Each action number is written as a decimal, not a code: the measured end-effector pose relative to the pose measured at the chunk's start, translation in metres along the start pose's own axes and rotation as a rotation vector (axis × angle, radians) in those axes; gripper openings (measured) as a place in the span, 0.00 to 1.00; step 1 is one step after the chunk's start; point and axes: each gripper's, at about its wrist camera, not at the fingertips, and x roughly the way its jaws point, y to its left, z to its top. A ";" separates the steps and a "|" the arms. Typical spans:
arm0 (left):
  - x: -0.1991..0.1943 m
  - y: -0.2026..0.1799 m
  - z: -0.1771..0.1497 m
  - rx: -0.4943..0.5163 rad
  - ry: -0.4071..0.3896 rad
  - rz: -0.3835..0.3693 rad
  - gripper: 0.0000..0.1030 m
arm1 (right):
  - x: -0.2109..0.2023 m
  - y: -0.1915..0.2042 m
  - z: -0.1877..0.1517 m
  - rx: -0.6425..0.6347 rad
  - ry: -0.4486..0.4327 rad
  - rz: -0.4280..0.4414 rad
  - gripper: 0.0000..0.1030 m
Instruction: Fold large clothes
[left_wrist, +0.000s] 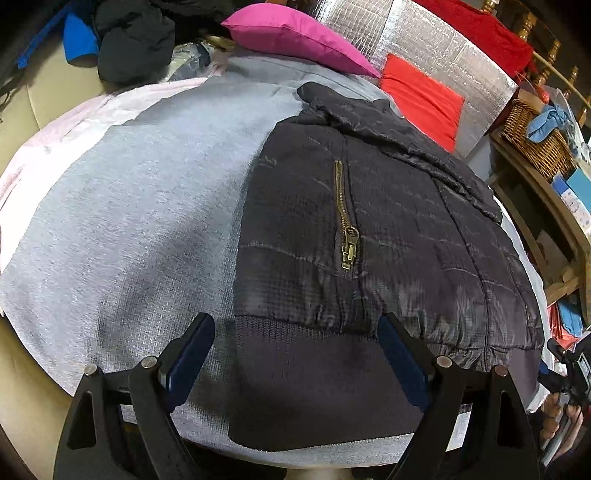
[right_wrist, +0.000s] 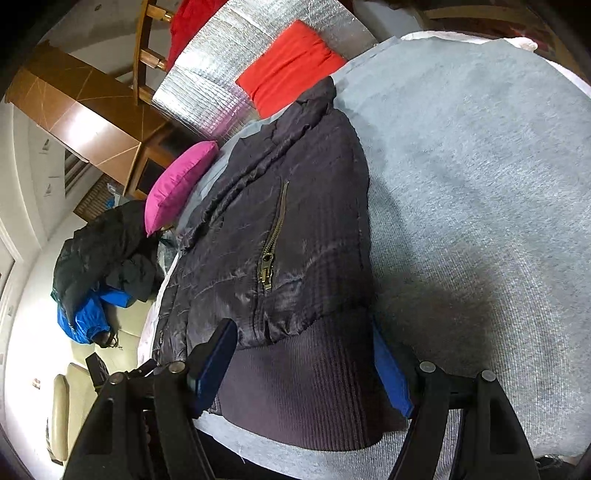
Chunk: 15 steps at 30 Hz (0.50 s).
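Note:
A dark quilted jacket (left_wrist: 388, 229) with a brass zip (left_wrist: 347, 221) lies flat on a grey cloth (left_wrist: 129, 206), collar at the far end. Its ribbed hem (left_wrist: 314, 373) is nearest me. My left gripper (left_wrist: 295, 325) hangs open over the hem's left corner, one finger above the grey cloth and the other above the hem. In the right wrist view the same jacket (right_wrist: 295, 221) lies slanted. There my right gripper (right_wrist: 301, 332) is open and straddles the ribbed hem (right_wrist: 295, 391), its right finger at the hem's side edge. Neither gripper's pads press the fabric.
Pink (left_wrist: 295, 33) and red (left_wrist: 421, 99) cushions and a silver foil sheet (left_wrist: 436, 44) lie beyond the collar. Black and blue garments (right_wrist: 99, 266) are heaped on a cream sofa. A wicker basket (left_wrist: 535, 136) and shelves stand on the right. A hand (left_wrist: 557, 410) shows at the right edge.

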 end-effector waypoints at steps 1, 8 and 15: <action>0.001 0.000 0.000 0.000 0.003 0.003 0.87 | 0.002 0.000 0.000 0.004 0.005 -0.004 0.74; 0.005 -0.010 0.000 0.034 0.013 0.046 0.87 | 0.010 0.002 0.005 0.008 0.023 -0.023 0.71; 0.011 -0.016 0.002 0.038 0.015 0.091 0.86 | 0.010 0.001 0.008 -0.014 0.060 -0.108 0.39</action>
